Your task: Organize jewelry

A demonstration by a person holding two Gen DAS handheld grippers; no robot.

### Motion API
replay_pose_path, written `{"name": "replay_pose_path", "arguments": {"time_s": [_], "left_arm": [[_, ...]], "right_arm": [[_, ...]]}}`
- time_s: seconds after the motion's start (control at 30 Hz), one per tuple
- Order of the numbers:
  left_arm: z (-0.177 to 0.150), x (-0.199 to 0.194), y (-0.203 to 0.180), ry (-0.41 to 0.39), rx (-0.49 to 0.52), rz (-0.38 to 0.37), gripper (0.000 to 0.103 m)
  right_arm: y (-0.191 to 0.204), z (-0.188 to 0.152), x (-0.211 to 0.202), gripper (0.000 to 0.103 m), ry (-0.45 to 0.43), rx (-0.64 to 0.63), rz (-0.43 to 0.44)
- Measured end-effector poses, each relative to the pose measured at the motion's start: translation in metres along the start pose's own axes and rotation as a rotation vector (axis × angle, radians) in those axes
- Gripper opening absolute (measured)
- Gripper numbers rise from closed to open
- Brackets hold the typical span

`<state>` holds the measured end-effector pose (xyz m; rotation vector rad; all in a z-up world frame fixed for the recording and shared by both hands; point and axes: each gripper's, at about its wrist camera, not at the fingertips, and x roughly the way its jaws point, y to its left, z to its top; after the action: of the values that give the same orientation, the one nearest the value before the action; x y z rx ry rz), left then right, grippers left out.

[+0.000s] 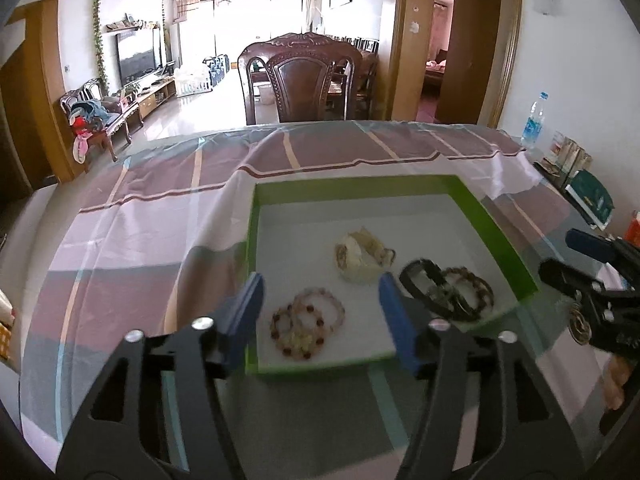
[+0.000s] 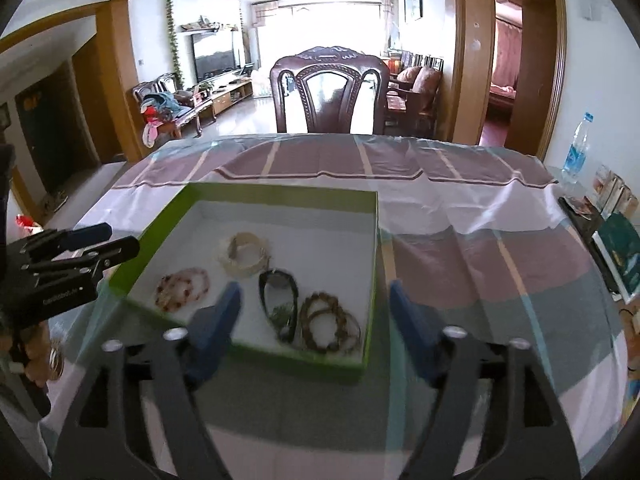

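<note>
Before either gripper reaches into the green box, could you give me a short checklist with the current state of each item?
1. Left gripper jaws open, nothing between them: ok.
2. Right gripper jaws open, empty: ok.
3. Green box uncovered: ok.
4. Pink bead bracelets lie apart from the cream bracelet: ok.
5. Black bracelet separate from the brown bead bracelets: not ok, they touch.
6. Jewelry left outside the box: cannot tell.
</note>
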<state>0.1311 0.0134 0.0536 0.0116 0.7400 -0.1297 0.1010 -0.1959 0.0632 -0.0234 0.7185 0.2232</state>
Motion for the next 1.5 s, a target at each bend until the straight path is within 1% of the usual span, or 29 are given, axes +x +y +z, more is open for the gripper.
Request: {"name": "replay_pose_path", "arguments": {"time_s": [0.03, 0.07, 0.1, 0.17, 0.2, 0.27, 0.33, 0.37, 0.47, 0.57, 0.63, 0.77, 0.93, 1.5], "left_arm": [[-0.007, -0.006, -0.001, -0.007, -0.003, 0.009, 0.071], [-0.016, -0.012, -0.004, -0.012, 0.001, 0.029, 0.074], [-0.022, -0.017, -0.007, -0.015, 0.009, 0.042, 0.074], [-0.04, -0.027, -0.016, -0.033, 0.04, 0.061, 0.083], [-0.046, -0.03, -0.02, -0.045, 0.053, 0.07, 0.085], [-0.06, -0.035, -0.028, -0.072, 0.074, 0.099, 0.092], [-0.066, -0.037, -0.032, -0.087, 0.072, 0.102, 0.095], [-0.069, -0.038, -0.032, -0.094, 0.069, 0.101, 0.096], [-0.074, -0.036, -0.032, -0.113, 0.067, 0.135, 0.096], [-0.074, -0.035, -0.028, -0.125, 0.053, 0.144, 0.096], [-0.074, -0.034, -0.025, -0.118, 0.044, 0.13, 0.097], [-0.074, -0.034, -0.024, -0.115, 0.043, 0.113, 0.098], [-0.077, -0.035, -0.028, -0.121, 0.057, 0.112, 0.098], [-0.077, -0.035, -0.028, -0.121, 0.056, 0.113, 0.098]], "right_arm": [[0.003, -0.006, -0.007, 0.089, 0.007, -0.005, 0.005], [0.004, -0.011, -0.01, 0.089, 0.015, -0.01, 0.006], [0.009, -0.02, -0.014, 0.09, 0.033, -0.022, 0.004], [0.015, -0.032, -0.017, 0.091, 0.06, -0.039, -0.001], [0.019, -0.04, -0.016, 0.091, 0.08, -0.051, -0.005], [0.022, -0.051, -0.014, 0.091, 0.078, -0.046, -0.013], [0.022, -0.06, -0.012, 0.096, 0.064, -0.027, -0.037], [0.023, -0.062, -0.01, 0.096, 0.054, -0.016, -0.049], [0.02, -0.067, -0.009, 0.096, -0.021, 0.033, -0.075], [0.023, -0.067, -0.013, 0.099, -0.079, -0.001, -0.118], [0.025, -0.067, -0.015, 0.099, -0.104, -0.01, -0.126], [0.025, -0.068, -0.011, 0.099, -0.092, -0.014, -0.114], [0.023, -0.069, -0.009, 0.099, -0.082, 0.0, -0.105], [0.027, -0.072, -0.008, 0.099, -0.084, -0.01, -0.102]]}}
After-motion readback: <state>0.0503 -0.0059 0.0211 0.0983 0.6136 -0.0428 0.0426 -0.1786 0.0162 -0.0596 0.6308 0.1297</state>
